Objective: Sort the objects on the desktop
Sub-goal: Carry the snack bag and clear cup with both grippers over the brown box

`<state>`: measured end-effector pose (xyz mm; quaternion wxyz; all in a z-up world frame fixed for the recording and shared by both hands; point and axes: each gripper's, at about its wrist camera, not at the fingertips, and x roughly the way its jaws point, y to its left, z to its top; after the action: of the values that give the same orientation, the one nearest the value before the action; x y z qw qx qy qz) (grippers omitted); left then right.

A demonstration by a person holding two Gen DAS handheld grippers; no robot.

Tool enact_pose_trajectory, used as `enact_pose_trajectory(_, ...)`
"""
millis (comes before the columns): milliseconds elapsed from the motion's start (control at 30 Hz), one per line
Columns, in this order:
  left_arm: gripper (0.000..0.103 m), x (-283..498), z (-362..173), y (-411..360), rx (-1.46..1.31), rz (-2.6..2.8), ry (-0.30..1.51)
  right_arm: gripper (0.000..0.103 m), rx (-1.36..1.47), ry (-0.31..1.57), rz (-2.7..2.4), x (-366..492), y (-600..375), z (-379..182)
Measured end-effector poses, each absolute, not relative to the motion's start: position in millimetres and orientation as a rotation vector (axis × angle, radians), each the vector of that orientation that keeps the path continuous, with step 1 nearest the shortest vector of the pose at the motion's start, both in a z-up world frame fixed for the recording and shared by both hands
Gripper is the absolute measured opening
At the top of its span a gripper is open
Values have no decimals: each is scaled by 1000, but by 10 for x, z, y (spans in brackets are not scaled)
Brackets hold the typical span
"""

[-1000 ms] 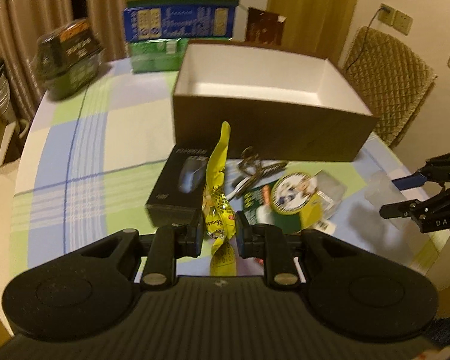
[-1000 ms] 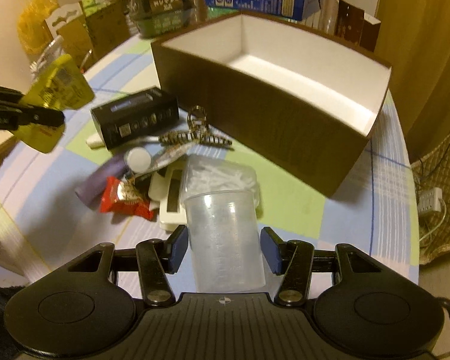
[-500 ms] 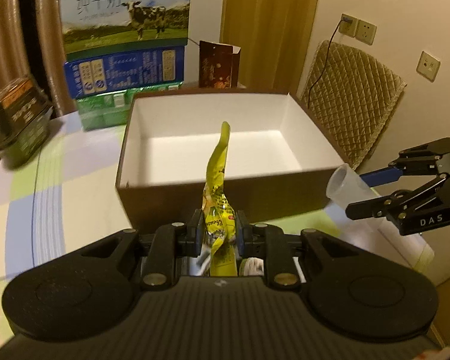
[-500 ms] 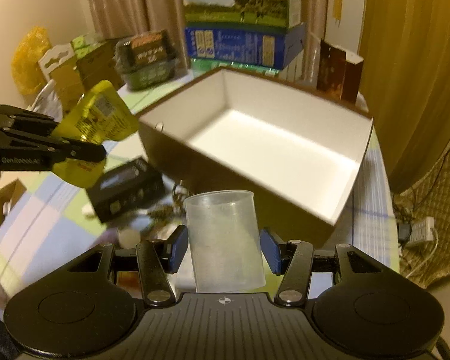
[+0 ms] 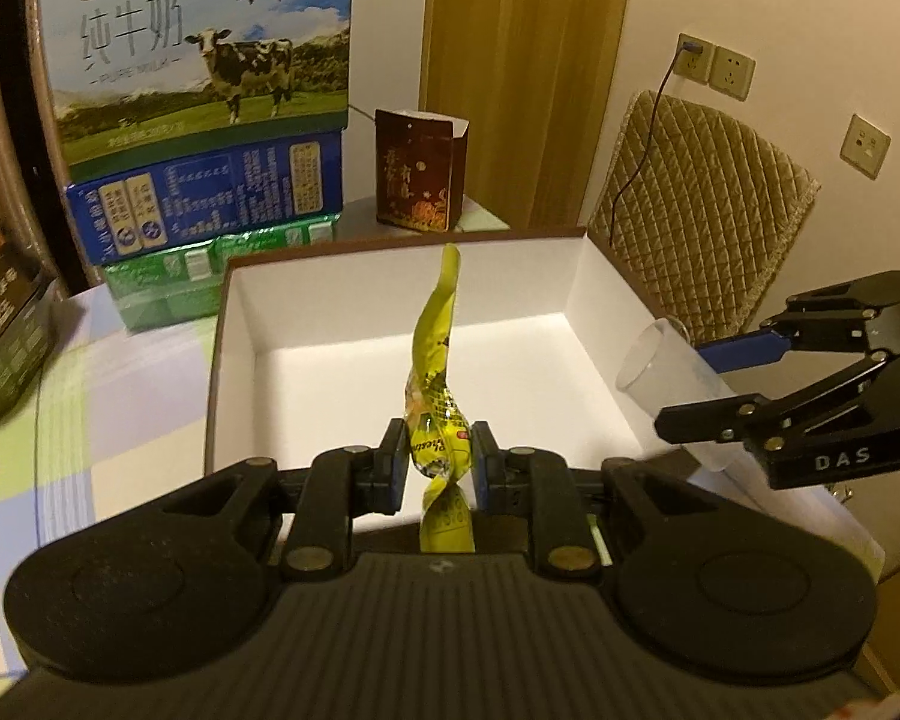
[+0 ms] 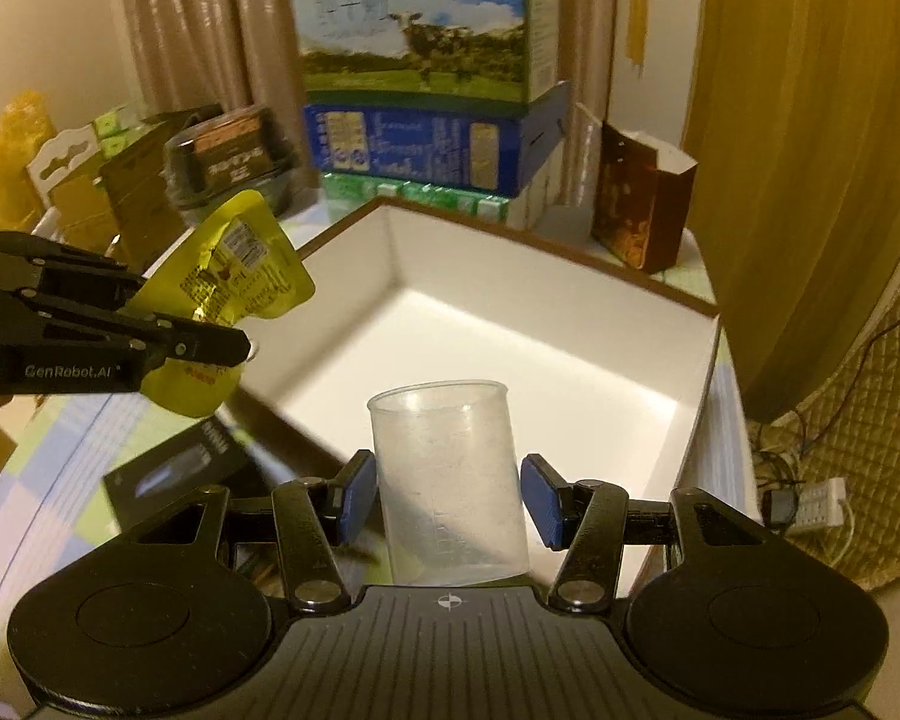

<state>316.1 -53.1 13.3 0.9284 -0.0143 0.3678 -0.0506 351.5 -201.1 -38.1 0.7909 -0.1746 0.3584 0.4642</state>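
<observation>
Pinching yellow packet [image 5: 437,420], left gripper [image 5: 435,468]; right gripper [image 6: 447,495] clamps plastic cup [image 6: 447,480]; black box [image 6: 180,474] only in right view.

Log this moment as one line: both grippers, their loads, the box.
left gripper: shut on yellow snack packet | right gripper: shut on clear plastic cup | both above brown box, interior empty | nothing released

Snack packet [image 5: 437,414]: yellow, printed. Cup [image 6: 450,480]: clear, frosted. Box [image 6: 699,396]: brown outside, white inside. Tablecloth [image 5: 90,420]: checked in green, blue and white. Gripper pads [image 6: 540,501]: blue. Milk carton [image 5: 204,48]: cow on green pasture, blue sky.
</observation>
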Motion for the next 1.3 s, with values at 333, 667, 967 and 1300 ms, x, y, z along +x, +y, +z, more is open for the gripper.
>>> enact_pose_trajectory(333,17,3757,-48,-584,-74,-125,801,50,-361,816,917,3985,-1771,-542)
enact_pose_trajectory(667,17,4158,-551,-612,-125,-122,929,50,-377,908,859,4300,-1567,-935)
enact_pose_trajectory(967,17,4376,-911,-538,-197,-128,1063,50,-409,984,856,4434,-1490,-1207)
enact_pose_trajectory(1300,19,4468,-1050,-525,-194,-152,1143,50,-416,1022,859,4491,-1447,-1332)
